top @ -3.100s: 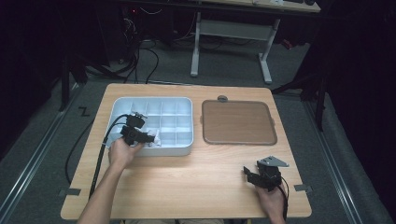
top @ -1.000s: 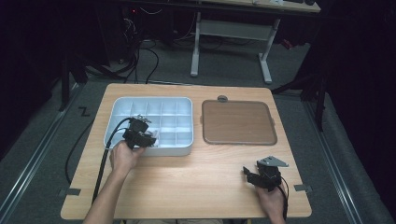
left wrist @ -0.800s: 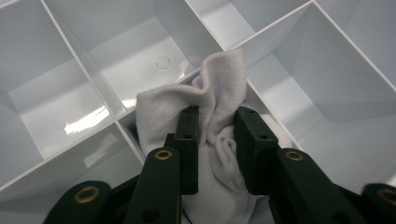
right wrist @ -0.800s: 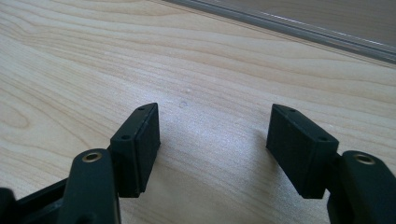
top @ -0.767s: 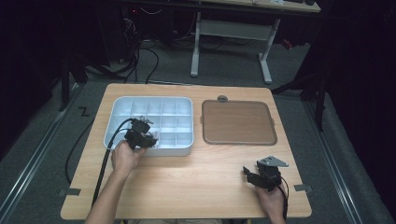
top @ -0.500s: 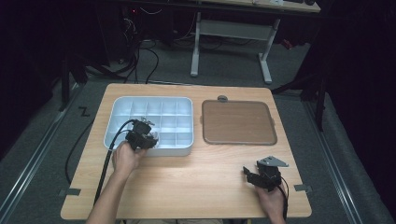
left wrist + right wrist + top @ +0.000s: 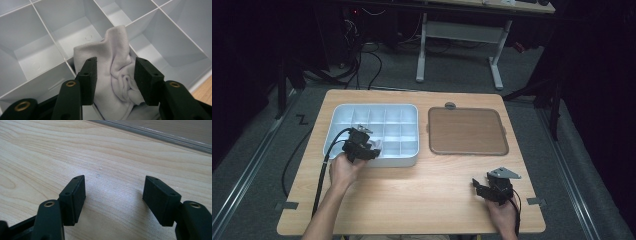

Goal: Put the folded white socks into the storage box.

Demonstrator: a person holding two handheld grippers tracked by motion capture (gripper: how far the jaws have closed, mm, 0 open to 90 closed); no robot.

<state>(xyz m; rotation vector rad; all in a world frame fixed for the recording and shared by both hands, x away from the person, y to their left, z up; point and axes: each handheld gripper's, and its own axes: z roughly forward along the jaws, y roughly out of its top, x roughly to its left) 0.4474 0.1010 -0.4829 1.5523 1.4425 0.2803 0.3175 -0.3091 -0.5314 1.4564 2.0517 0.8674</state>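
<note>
At the tray's [image 7: 412, 112] six o'clock edge, our left claw [image 7: 113, 77] had just been opening around the cloth [image 7: 112, 67] in a compartment; snagged fabric could lift out. Our right claw [image 7: 113, 200] stood open.

Pale grey-white cloth [image 7: 117, 72], soft and crumpled into folds, one corner sticking up. Sits between the left gripper [image 7: 113, 77] jaws, stuffed into a front-row compartment of the white divided tray [image 7: 50, 37], apparently draping over a divider; pads look just off it.

A lab: floor cables [image 7: 362, 65], dark recording bay.
</note>
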